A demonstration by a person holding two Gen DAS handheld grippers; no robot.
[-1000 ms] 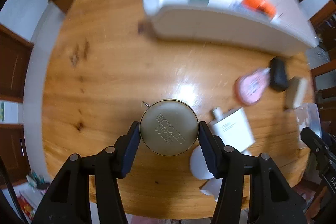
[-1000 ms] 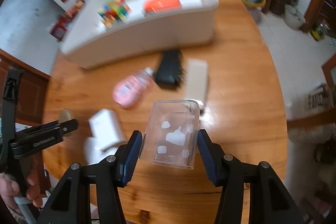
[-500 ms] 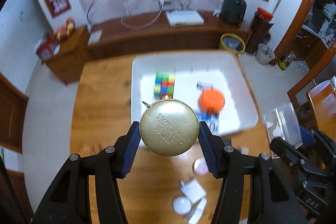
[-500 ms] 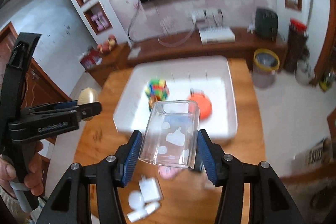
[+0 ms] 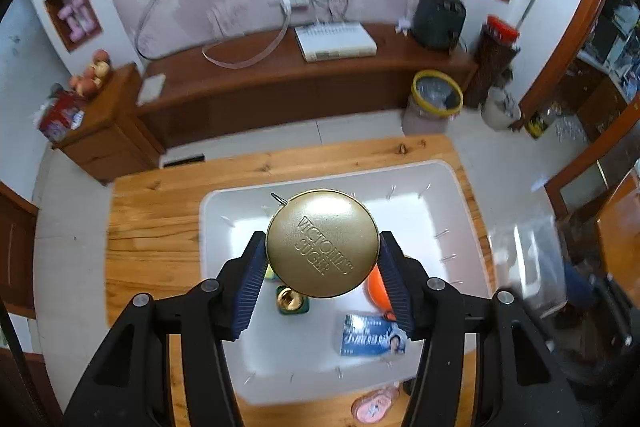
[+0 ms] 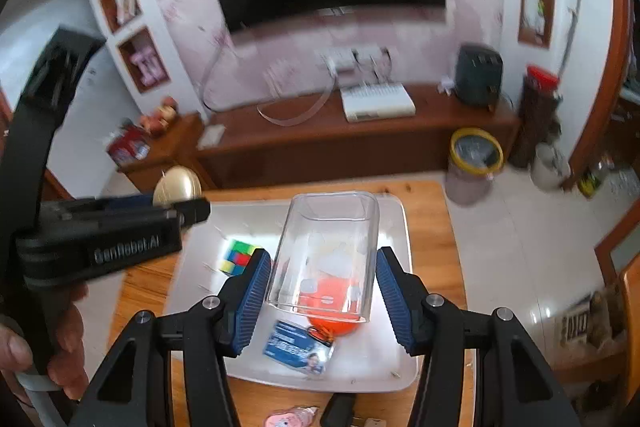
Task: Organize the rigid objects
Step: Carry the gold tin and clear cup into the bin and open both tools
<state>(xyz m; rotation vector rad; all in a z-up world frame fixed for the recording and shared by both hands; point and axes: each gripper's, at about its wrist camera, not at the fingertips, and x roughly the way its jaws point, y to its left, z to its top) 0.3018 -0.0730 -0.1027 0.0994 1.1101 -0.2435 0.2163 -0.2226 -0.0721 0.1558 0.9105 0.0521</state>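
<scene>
My left gripper (image 5: 322,263) is shut on a round gold tin (image 5: 322,243) and holds it high over the white bin (image 5: 216,267). The tin also shows in the right wrist view (image 6: 177,184). My right gripper (image 6: 322,277) is shut on a clear plastic box (image 6: 328,247), also high over the white bin (image 6: 396,355). In the bin lie a colourful cube (image 6: 238,258), an orange disc (image 6: 334,323), a blue card (image 6: 298,347) and a small green-and-gold piece (image 5: 291,301).
The bin sits on a wooden table (image 5: 148,227). A pink item (image 5: 374,405) and a black item (image 6: 338,409) lie on the table in front of the bin. Beyond are a TV bench, a yellow-rimmed waste bin (image 5: 436,99) and floor.
Both grippers have risen and moved forward from low over the table to high above the bin, each still holding its object. The view tilted up to show the room.
</scene>
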